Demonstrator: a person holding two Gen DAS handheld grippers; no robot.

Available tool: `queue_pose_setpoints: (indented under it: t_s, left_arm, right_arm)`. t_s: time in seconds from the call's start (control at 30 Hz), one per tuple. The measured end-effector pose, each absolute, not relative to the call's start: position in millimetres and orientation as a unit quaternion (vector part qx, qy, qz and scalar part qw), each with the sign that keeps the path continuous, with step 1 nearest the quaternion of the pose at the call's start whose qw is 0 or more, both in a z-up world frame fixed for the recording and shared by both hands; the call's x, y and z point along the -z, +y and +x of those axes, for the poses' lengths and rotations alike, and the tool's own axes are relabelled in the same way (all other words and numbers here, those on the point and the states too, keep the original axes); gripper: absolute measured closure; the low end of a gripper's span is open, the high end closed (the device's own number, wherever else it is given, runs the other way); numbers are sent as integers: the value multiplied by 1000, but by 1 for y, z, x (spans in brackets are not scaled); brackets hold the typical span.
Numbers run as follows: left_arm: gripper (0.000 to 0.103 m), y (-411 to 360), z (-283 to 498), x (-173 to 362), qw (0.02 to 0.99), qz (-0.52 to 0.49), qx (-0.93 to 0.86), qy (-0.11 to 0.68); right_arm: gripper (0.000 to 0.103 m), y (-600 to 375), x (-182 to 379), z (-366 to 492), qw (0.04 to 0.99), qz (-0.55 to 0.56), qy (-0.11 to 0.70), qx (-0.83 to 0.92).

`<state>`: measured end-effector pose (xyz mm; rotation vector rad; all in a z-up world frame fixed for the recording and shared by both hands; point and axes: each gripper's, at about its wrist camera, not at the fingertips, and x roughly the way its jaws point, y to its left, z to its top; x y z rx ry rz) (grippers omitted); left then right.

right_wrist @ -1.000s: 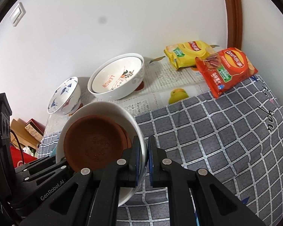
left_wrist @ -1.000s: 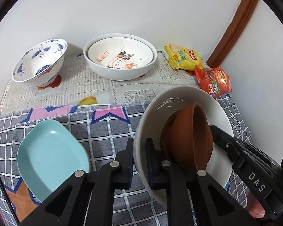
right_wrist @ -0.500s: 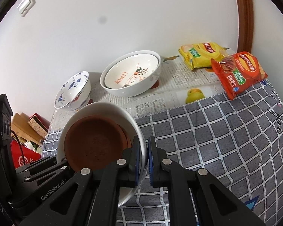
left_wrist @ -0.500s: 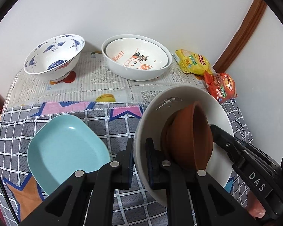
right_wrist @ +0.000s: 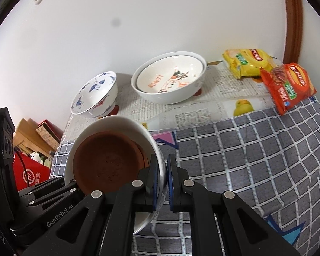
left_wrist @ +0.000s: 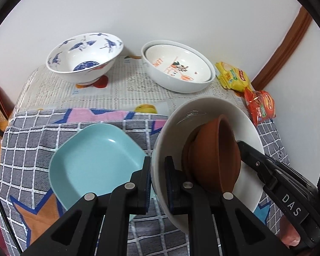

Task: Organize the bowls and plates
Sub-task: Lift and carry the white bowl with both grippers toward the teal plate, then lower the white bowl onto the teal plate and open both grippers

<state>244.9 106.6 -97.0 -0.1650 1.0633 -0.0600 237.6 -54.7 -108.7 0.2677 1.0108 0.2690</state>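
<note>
Both grippers clamp opposite rims of one white bowl (left_wrist: 204, 115), which shows in the right wrist view (right_wrist: 117, 123) too, tilted and held above the table. A brown clay dish (left_wrist: 213, 155) lies inside it, also seen in the right wrist view (right_wrist: 106, 162). My left gripper (left_wrist: 156, 181) is shut on the near rim. My right gripper (right_wrist: 162, 181) is shut on the other rim. A light blue plate (left_wrist: 96, 160) lies on the checked cloth below left. A blue-patterned bowl (left_wrist: 85, 59) and a white bowl stack with a lemon-print bowl (left_wrist: 177, 68) stand at the back.
Yellow (right_wrist: 247, 64) and red (right_wrist: 288, 85) snack bags lie at the back right near the wall and a brown door frame (right_wrist: 292, 17). Newspaper (left_wrist: 121, 89) covers the far half of the table. Boxes (right_wrist: 32, 136) stand past the left edge.
Both grippers have carried the white bowl with the clay dish leftward; the blue plate and back bowls sit further right in the left wrist view. Grips are unchanged.
</note>
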Motion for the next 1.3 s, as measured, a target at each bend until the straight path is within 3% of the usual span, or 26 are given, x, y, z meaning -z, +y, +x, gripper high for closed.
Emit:
queue_pose_setpoints:
  t_s: [1.3]
  left_arm:
    - [91,202,232,132,843,-123,-26,522]
  right_arm:
    - [94,45,143,247,834,86,513,-184]
